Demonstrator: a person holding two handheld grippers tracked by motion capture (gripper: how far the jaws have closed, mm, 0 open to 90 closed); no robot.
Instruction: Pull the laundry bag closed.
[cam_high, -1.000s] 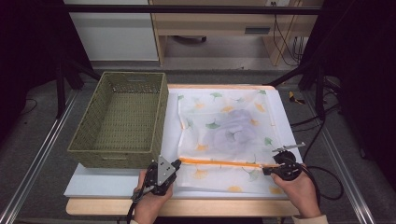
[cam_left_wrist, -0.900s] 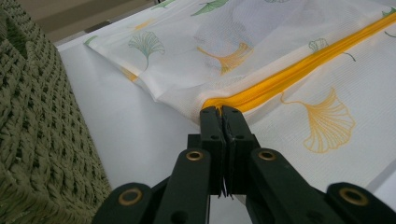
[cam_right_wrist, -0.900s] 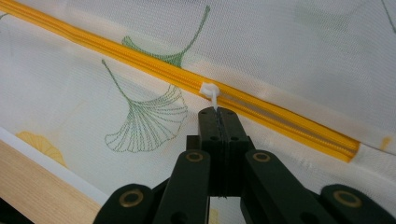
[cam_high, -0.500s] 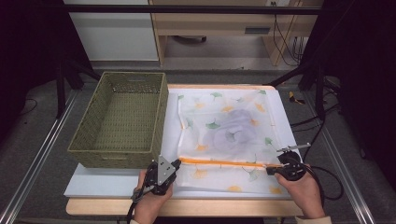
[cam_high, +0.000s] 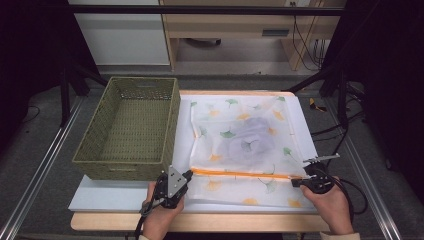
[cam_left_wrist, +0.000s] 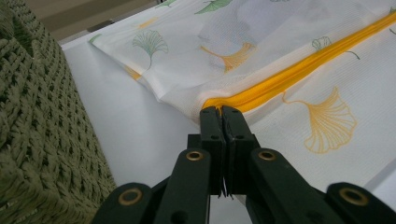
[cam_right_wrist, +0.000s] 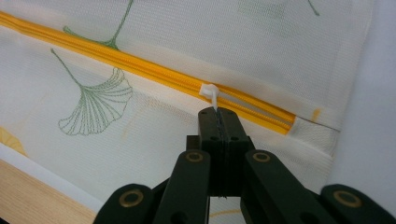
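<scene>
Risk: right tongs (cam_right_wrist: 218, 112) clamp the zipper pull (cam_right_wrist: 208, 94), left tongs (cam_left_wrist: 223, 111) pinch the mesh bag (cam_high: 240, 145) (zipper end); uneven tugging could slip the pull free.

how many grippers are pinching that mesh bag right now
2. The left gripper is shut on the zipper's end nearest the basket; the right gripper is shut on the white zipper pull.

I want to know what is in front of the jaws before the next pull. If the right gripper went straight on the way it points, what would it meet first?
Most likely the white zipper pull, which the shut right gripper pinches at its tips, then the orange zipper of the mesh bag just beyond. Depth is hard to judge.
</scene>
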